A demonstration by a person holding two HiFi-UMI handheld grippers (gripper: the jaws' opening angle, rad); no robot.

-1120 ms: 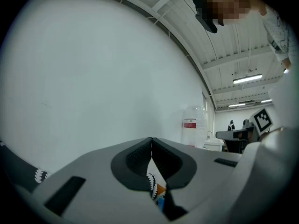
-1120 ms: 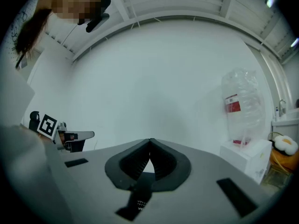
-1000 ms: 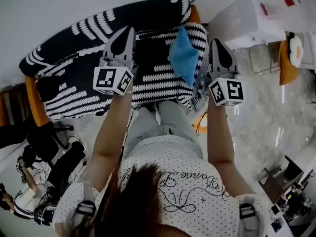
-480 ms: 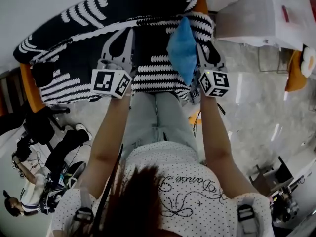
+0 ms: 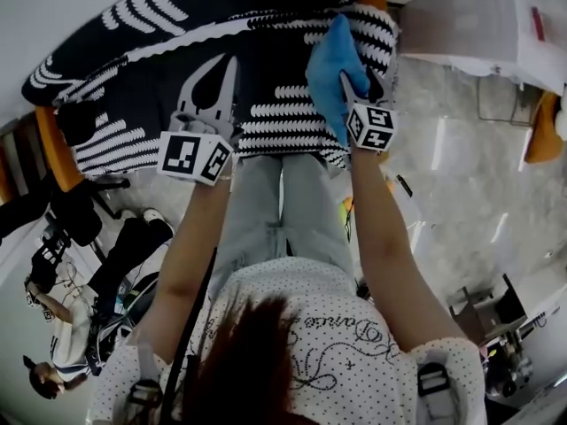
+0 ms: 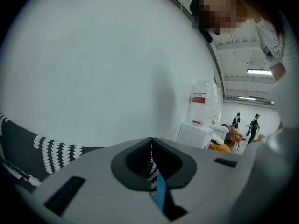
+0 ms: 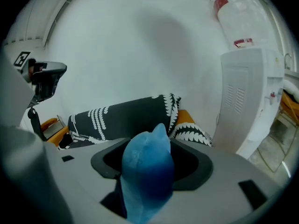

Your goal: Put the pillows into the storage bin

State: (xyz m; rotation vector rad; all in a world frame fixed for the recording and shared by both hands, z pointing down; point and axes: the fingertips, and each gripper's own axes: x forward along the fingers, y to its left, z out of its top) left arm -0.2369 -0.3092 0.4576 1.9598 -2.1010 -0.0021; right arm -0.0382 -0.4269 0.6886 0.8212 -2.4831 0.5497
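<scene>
You're standing over what I'm taking for the storage bin (image 5: 124, 47), the big black-and-white patterned tub with orange at its ends, filling the upper part of the head view. Your right tongs (image 5: 347, 85) are hanging over its right half with the blue pillow (image 5: 330, 60) standing up between them. Those tongs have just been opening: in the right gripper view the jaws are sitting wide with dark gaps on both sides of the pillow, so it's released, resting loosely between them rather than pinched. Your left tongs (image 5: 226, 65) are clenched, tips meeting in a thin line in the left gripper view with nothing showing between them. They're pointing across the bin's left half, close over the patterned cloth; whether they're touching it I can't tell. Now the drop: the pillow is looking soft and light, so it's likely clinging to a pad or flopping sideways rather than falling clean. You should be keeping the right tongs wide and tipped down over the dark hollow in the middle of the bin, not over the striped near wall, so the pillow is sliding inward. You should be drawing back along the line of the jaws, not sideways, or you'll be dragging it over the rim toward the floor at the right of the frame. If it's perching on the edge, your closed left tongs are well placed for nudging it in.
</scene>
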